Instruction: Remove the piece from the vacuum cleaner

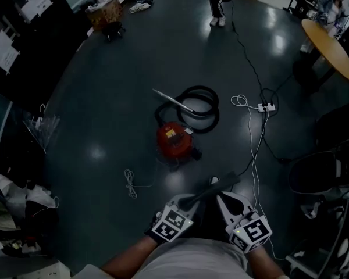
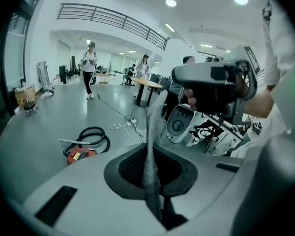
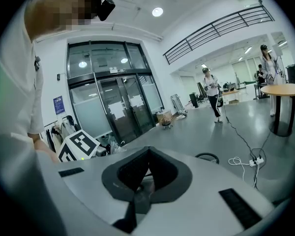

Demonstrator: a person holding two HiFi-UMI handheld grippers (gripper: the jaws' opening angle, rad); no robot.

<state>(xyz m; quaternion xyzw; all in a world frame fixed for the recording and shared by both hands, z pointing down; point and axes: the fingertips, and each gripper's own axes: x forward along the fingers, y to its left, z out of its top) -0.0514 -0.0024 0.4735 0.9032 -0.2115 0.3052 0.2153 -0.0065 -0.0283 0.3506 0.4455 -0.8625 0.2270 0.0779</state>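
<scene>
No words or numbers can be read. The yellow label (image 1: 170,133) on the red vacuum cleaner (image 1: 177,149) and the papers (image 3: 117,110) on the glass doors (image 3: 88,114) are too small.

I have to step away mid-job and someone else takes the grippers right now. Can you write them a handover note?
Left gripper: shut on the thin dark piece, held close to the body.
Right gripper: jaws together beside it; whether they pinch anything is unclear.
Red vacuum cleaner: on the floor ahead, hose coiled beyond it, metal wand across the hose.
Done: the piece looks to be off the vacuum.
Left: probably just setting it down.
</scene>
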